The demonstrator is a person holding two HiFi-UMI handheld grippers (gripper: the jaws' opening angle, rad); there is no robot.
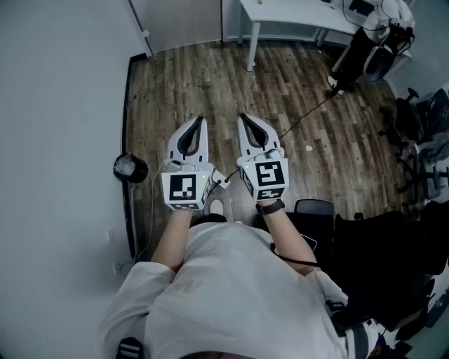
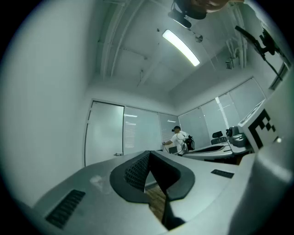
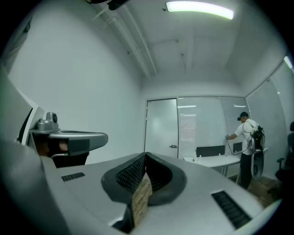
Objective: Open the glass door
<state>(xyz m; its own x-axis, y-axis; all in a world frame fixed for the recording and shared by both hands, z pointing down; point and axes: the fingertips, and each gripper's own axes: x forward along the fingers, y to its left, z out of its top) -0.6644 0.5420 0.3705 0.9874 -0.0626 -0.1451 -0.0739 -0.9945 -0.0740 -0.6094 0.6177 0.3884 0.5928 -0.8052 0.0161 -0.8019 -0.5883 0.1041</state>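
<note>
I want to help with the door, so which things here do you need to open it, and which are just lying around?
For the job: glass door, handle, left tongs, right tongs, both shut and empty.

Just around: white desk, office chairs, black round thing by the wall, other person.

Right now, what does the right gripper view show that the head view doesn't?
Right gripper view only: the door handle, a person by the blinds, the ceiling light. Head view only: the wearer's shirt, a black round object by the wall. Both: the shut, empty right tool, the white table, wood floor.
</note>
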